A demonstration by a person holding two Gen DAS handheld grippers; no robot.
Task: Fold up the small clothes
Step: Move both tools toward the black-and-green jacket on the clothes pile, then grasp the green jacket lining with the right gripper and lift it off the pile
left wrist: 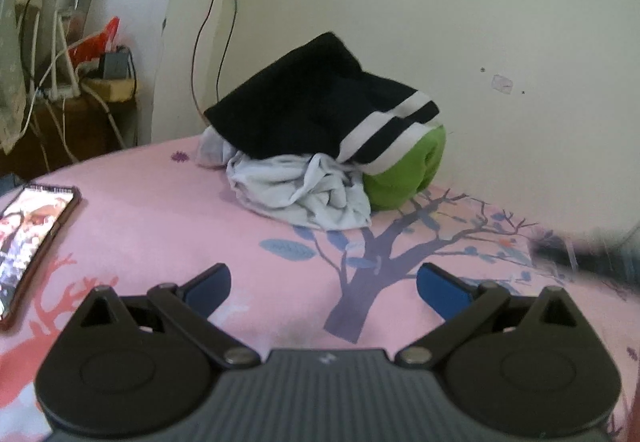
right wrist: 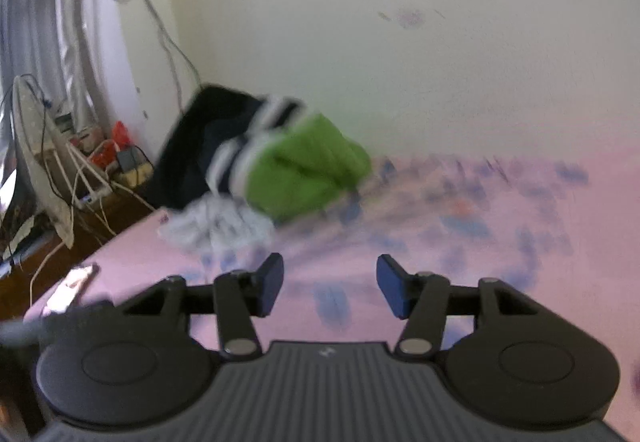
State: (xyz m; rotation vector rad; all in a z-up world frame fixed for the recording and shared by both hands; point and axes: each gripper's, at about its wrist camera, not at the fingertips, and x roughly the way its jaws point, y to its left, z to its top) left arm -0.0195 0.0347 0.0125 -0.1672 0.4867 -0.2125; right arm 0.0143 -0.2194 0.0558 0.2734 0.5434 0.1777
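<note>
A pile of small clothes lies on the pink bed sheet against the wall: a black garment with white stripes on top, a crumpled pale grey one in front, a green one at the right. My left gripper is open and empty, low over the sheet, short of the pile. In the right wrist view the same pile shows blurred: black, green, grey. My right gripper is open and empty, well short of the pile.
A phone with a lit screen lies on the sheet at the left; it also shows in the right wrist view. Beyond the bed's left edge is a low wooden shelf with cables and boxes. The cream wall backs the pile.
</note>
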